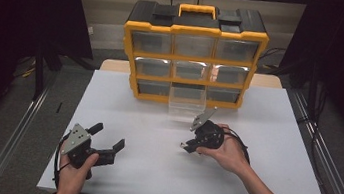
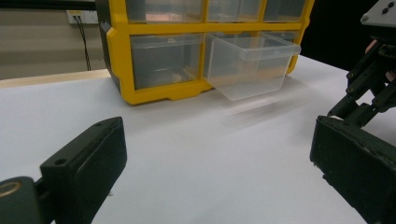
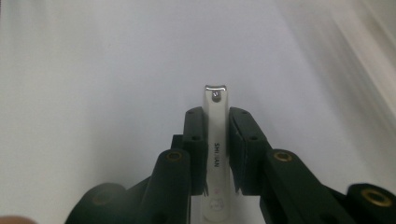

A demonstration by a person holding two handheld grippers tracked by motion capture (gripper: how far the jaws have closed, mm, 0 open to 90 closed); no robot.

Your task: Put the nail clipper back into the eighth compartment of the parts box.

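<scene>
At five o'clock of the open drawer [image 1: 187, 99], right gripper [image 3: 217, 140] pinches a nail clipper [image 3: 216, 135], likely slick, stiff, light; left gripper [image 1: 107, 136] spread wide.

White table [image 1: 275, 141] on grey floor [image 1: 1, 115], dark curtains [image 1: 16, 1] around.
</scene>
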